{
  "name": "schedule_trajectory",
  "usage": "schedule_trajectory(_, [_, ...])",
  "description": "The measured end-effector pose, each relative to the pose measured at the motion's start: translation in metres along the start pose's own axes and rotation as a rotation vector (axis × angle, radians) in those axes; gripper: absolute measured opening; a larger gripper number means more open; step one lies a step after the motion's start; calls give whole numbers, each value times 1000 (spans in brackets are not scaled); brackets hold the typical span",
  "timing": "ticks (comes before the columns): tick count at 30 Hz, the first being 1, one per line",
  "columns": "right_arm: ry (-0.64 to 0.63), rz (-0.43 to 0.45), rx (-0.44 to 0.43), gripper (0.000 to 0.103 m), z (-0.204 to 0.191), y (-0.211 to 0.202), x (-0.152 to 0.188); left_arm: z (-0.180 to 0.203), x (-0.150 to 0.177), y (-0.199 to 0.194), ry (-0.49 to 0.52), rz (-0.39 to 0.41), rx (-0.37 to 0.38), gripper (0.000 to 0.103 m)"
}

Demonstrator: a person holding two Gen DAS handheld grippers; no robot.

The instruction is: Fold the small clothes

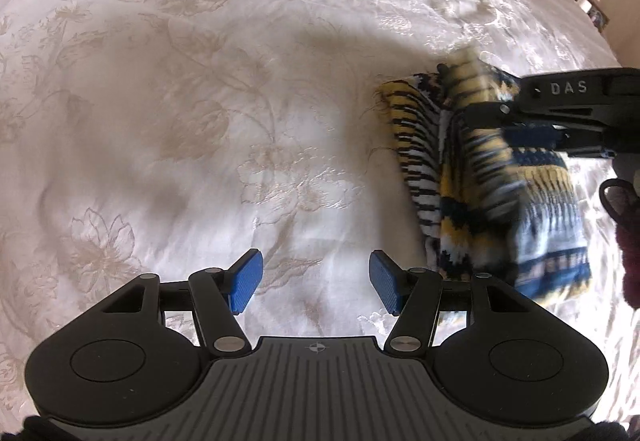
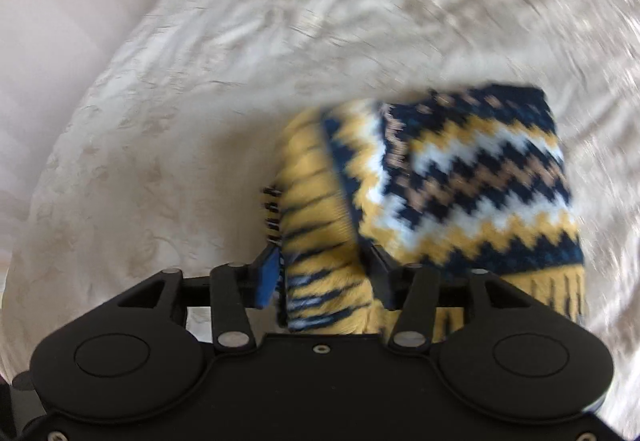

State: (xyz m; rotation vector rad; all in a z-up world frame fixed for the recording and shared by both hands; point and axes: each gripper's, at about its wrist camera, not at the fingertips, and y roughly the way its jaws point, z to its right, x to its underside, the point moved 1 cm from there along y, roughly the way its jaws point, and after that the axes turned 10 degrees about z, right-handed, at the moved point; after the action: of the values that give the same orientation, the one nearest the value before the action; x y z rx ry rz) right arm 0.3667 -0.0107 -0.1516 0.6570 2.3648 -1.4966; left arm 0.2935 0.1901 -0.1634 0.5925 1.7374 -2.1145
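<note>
Loosely, right tool straddling scarf

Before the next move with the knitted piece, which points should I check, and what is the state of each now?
1. Left tool has nothing between its pads: ok.
2. Knitted piece lies between the right tool fingers: ok.
3. Right tool really pinches the fabric: cannot tell, a gap shows at its blue pad.
4. Knitted piece is folded neatly and lies flat: not ok, it is bunched.
5. Bedspread in front of the left tool is free for laying down: ok.
6. Pictures are sharp enough to judge the edges: not ok, blurred.
</note>
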Motion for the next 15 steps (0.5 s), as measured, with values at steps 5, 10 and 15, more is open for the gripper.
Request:
schedule_trajectory(5, [-18,54,-47,58,-9,-17,4,8,-10,-5,12,27,25,58])
schedule_trajectory(10, [0,111,-24,58,10,-51,13,25,-28,-5,28,59,63,58])
schedule_trajectory(15, [-90,70,7,58,24,-77,35,48,-49,11,0,45,161,58])
